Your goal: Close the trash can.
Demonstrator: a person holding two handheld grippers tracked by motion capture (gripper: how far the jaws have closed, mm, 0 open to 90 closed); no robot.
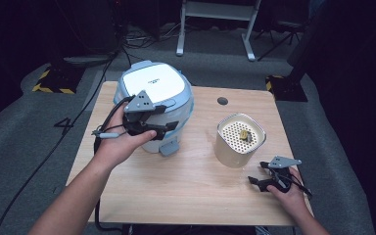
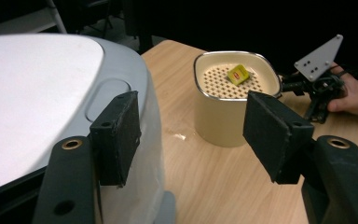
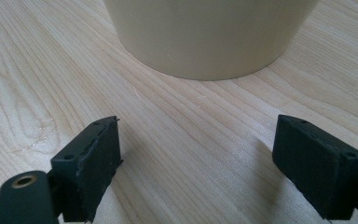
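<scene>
A white-lidded, pale blue cooker [image 1: 154,83] stands at the table's back left. My left gripper [image 1: 169,117] is at its front right side, open; one pad [image 2: 119,135] is close against the cooker's wall [image 2: 135,93] and nothing is between the jaws. A cream pot [image 1: 240,139] with a perforated insert stands right of centre, and a small yellow piece [image 2: 238,74] lies on the insert. My right gripper [image 1: 257,173] rests low on the table just in front of that pot, open [image 3: 200,154], its jaws facing the pot's wall [image 3: 209,37].
The wooden table [image 1: 186,186] has a round cable hole [image 1: 222,101] at the back. A grey tab [image 1: 169,147] sticks out at the cooker's base. Cables trail off the left edge. Beyond the table stands a white frame [image 1: 215,29] on grey floor.
</scene>
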